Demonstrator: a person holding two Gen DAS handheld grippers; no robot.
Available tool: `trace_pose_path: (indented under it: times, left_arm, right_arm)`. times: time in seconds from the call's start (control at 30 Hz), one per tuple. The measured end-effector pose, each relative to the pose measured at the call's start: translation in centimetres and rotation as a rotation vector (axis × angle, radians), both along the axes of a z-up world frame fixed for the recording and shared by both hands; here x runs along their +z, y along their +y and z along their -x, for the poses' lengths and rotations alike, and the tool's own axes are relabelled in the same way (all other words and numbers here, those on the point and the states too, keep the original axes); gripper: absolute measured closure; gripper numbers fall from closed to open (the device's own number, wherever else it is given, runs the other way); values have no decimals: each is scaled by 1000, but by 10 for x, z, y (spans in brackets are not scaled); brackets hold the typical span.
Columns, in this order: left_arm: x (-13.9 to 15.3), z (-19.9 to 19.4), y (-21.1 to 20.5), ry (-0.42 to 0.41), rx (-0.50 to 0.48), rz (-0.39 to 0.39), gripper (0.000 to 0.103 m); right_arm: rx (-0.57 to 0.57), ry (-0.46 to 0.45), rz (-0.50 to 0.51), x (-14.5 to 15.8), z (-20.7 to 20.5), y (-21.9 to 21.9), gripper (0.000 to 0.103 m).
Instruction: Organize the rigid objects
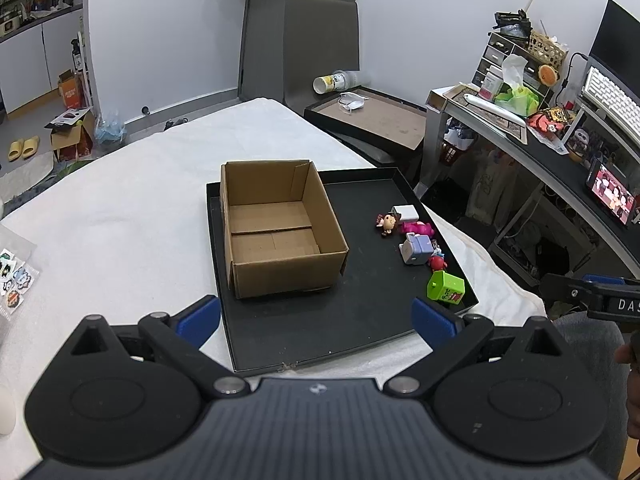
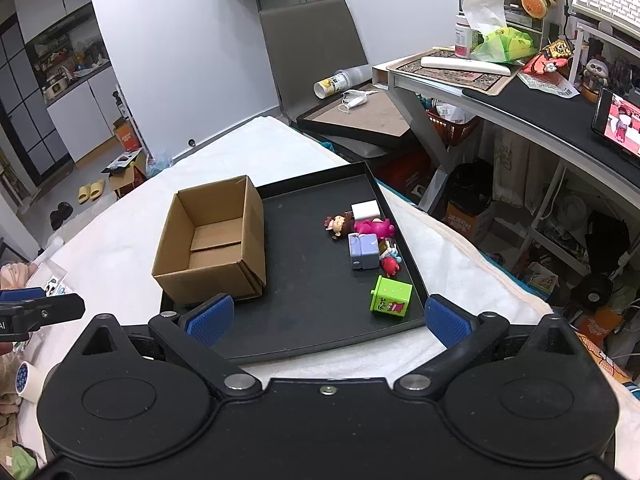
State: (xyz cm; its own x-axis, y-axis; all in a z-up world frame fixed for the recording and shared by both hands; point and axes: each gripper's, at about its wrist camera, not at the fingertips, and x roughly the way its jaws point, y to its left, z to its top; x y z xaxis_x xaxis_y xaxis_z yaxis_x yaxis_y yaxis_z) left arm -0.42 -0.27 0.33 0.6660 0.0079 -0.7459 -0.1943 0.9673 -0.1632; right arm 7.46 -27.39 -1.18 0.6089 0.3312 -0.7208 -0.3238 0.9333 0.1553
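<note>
Toys sit clustered at the right edge of the black tray (image 2: 312, 332), none boxed yet. Both grippers, left gripper (image 1: 316, 316) & right gripper (image 2: 326, 316), hang near the tray's near edge w/ jaws spread wide, nothing held. I'd take the green cube toy (image 2: 391, 295) first, it's nearest: approach from above, square to its flat sides. Then the grey block toy (image 2: 363, 257), the pink figure (image 2: 374, 227), the white block (image 2: 365, 210). The cardboard box (image 2: 212, 248), far left, is empty; I'd drop there.

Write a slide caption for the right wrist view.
Open right hand-held gripper hovers before a black tray holding an empty cardboard box and small toys.
</note>
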Motion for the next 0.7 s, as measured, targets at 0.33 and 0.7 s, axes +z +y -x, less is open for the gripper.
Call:
trace_pose_path:
  times: [0.33,0.7]
  left_arm:
    - [3,3,-2,-5,-4,-6,2]
    - [5,4,-3,-13,2,-4,2]
  right_arm:
    - [-1,-1,0,0,0,0,0]
    - [0,-4,-1,1,1,-1,0]
